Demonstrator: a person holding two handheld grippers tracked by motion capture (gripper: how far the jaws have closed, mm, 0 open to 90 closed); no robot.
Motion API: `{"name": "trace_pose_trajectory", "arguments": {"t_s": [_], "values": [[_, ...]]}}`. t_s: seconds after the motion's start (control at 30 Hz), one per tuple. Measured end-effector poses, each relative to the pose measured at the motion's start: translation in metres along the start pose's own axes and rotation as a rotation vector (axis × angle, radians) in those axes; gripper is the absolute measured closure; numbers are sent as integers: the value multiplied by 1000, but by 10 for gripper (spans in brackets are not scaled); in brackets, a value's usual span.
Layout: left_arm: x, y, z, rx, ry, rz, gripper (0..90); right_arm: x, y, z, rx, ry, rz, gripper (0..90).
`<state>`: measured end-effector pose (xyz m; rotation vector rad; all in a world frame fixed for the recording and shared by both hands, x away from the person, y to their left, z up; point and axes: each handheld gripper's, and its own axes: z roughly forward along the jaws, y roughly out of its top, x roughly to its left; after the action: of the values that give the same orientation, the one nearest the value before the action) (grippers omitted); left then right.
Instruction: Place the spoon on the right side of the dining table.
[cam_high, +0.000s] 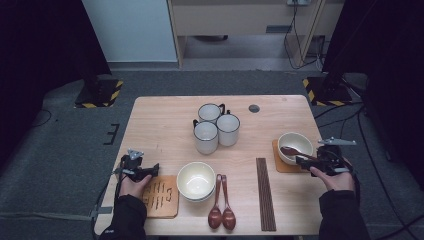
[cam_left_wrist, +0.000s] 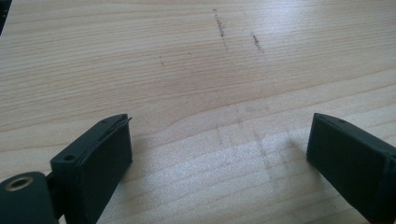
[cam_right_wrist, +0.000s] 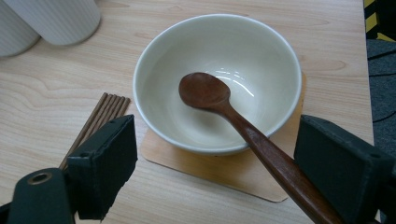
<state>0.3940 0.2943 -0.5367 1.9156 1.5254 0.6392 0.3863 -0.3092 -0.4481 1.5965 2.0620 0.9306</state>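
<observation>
The high view looks forward and down from above the person's side, taking in the whole table (cam_high: 165, 120). The left gripper view looks close and low across bare tabletop (cam_left_wrist: 196, 84). The right gripper view looks steeply down, close to the bowl (cam_right_wrist: 280, 60), which the high view shares (cam_high: 300, 139).

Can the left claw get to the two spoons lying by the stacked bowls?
Probably yes. The left claw is open and holds nothing. The spoons lie flat on bare table, but the stacked bowls sit between, so it should go around their front.

Lab (hazard-taped stand bases (cam_high: 99, 94), floor cables (cam_high: 300, 45)).
</observation>
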Motion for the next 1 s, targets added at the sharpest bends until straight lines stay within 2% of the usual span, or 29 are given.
{"name": "trace_pose_trajectory", "arguments": {"t_s": [0.4, 1.0], "values": [[0, 0, 0, 1, 0, 1, 54, 5, -6, -4, 16, 24, 6, 131], [0, 0, 0, 1, -1, 1, 53, 13, -15, -9, -2, 52, 8, 131]]}}
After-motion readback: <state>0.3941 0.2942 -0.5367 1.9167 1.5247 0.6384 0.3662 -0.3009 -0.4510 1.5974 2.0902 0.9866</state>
